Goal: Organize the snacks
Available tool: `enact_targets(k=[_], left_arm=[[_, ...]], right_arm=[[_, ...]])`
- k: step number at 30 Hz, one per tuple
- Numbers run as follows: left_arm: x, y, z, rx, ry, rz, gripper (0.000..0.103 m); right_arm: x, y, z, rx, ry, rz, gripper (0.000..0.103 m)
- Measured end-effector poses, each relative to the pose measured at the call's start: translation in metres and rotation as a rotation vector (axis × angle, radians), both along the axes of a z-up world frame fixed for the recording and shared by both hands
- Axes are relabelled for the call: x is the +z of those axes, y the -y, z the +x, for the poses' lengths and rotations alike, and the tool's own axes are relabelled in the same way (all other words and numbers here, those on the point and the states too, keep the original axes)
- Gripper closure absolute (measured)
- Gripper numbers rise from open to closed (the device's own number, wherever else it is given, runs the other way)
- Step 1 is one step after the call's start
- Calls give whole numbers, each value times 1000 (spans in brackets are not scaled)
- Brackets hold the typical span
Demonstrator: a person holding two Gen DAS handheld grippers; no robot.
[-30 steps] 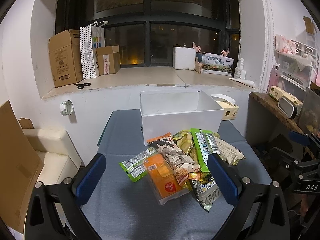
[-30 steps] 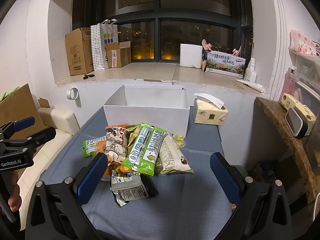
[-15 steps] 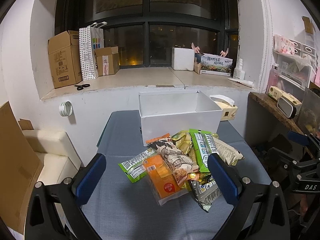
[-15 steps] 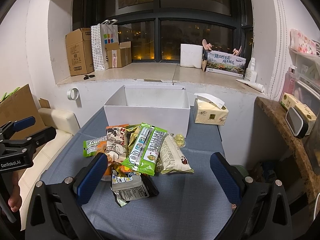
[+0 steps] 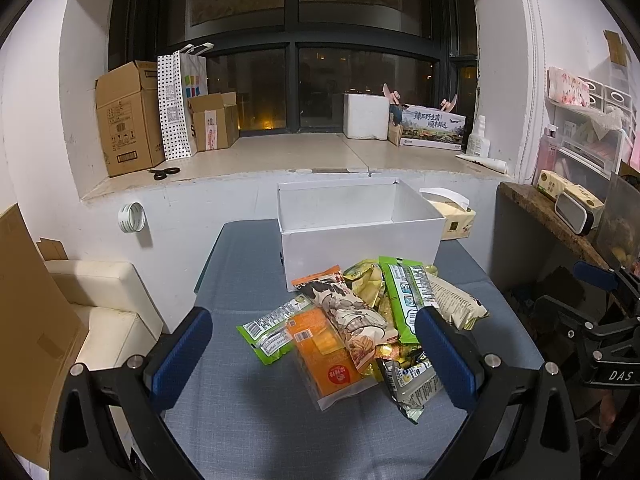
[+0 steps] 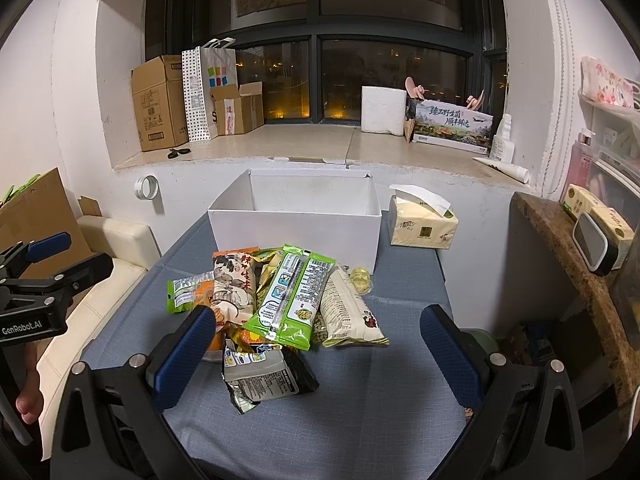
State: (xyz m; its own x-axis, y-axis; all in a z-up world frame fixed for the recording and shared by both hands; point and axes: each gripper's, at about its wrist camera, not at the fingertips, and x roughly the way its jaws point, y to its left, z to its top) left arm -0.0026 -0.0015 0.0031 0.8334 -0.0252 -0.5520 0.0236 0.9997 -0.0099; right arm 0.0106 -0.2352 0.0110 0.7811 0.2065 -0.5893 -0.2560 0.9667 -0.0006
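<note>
On the blue-grey table (image 5: 248, 408) in front of me lies a loose heap of snack packets (image 5: 360, 320), and behind it stands a white box (image 5: 360, 240), open at the top, its front wall just beside the far edge of the heap. I hold my left gripper (image 5: 316, 356) above the near side of the table with its blue-padded fingers (image 5: 180, 352) spread wide and nothing between them; the heap sits ahead of the gap. My right gripper (image 6: 316, 356) is likewise wide apart and grips nothing.

An orange packet (image 5: 328, 356) lies nearest my left gripper, partly under a cartoon-printed packet (image 5: 352, 320). A long green packet (image 6: 296, 296) rests on top of the heap, with a pale beige packet (image 6: 344, 312) beside it on the right and a silver packet (image 6: 260, 372) at the near edge. A small green packet (image 5: 268, 332) pokes out on the left. Something small and yellowish (image 6: 360, 278) lies by the box's front corner; I cannot tell what it is.

A tissue pack (image 6: 424, 224) stands to the right of the box, apart from it.
</note>
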Motion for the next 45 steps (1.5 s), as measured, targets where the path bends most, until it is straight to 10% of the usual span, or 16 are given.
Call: enact_targets(k=[25, 38, 45], left_arm=[[-1, -2, 1, 9, -10, -3, 0], [-13, -12, 8, 35, -38, -14, 0], [-19, -20, 10, 57, -52, -20, 0]], right_arm=[[-12, -7, 19, 28, -39, 3, 0], [-69, -44, 135, 113, -298, 92, 0], [-115, -68, 178, 23, -416, -20, 0]])
